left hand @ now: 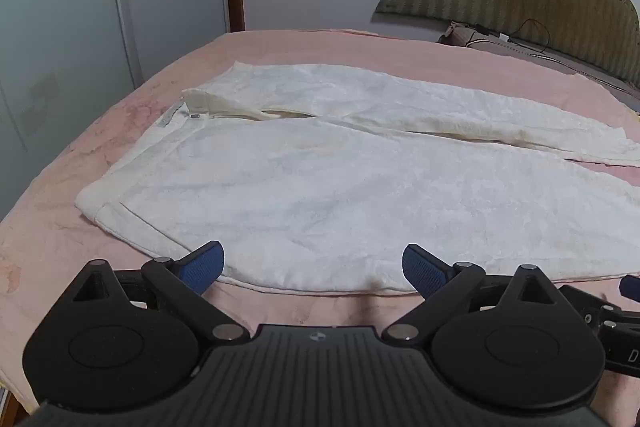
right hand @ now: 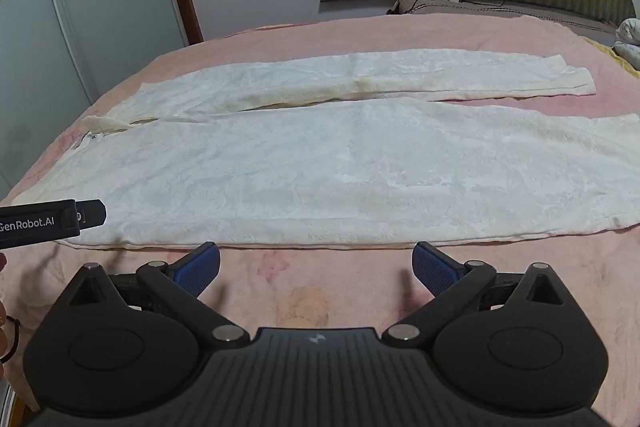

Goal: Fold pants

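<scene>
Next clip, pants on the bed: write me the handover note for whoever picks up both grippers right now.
Left gripper: open, empty, over the near edge of the pants, close to the waistband end.
Right gripper: open, empty, just short of the near leg's edge, over the pink bedspread.
Pants: white, spread flat across the bed, waistband to the left, both legs running right, side by side with a narrow gap.
Done: pants laid out only; no fold yet.
Left: all folds. Likely start by bringing one leg over the other, then folding along the length.
</scene>
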Available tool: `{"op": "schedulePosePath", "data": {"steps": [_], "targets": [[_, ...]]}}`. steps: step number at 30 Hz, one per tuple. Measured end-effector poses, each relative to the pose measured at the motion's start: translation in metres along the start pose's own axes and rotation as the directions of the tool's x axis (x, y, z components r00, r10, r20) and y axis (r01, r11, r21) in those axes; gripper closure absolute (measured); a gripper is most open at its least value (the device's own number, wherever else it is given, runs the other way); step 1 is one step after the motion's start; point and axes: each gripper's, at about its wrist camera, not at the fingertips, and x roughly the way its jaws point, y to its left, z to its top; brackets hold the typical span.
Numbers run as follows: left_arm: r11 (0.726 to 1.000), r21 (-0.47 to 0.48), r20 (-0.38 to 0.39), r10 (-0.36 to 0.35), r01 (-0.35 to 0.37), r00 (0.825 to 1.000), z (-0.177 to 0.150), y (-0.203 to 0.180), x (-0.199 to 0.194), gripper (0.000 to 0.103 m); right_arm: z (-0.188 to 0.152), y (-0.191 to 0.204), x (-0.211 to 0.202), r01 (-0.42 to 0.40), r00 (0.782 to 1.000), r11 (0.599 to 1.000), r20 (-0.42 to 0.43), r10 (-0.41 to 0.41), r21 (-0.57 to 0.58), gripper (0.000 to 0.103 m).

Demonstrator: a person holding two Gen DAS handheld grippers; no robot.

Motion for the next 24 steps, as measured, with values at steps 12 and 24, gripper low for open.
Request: {"op": "schedulePosePath", "data": {"steps": [12,24], "targets": [[1.000,0.013,-0.043,0.021,-0.020,0.999,-0.0037,-0.0006,0.0036,0.005,0.0003,0.0054,0.0042,0.031,0.999,0.999,0.012,-0.031,0.008,0.000],[0.999,0.022,-0.041,0.028,-0.027,0.999,-0.0035,-0.0033,0.0054,0.004,-0.0010,0.0009,0.0071,-0.007,1.000,1.000,-0.002,0.007,0.019,0.000]]}}
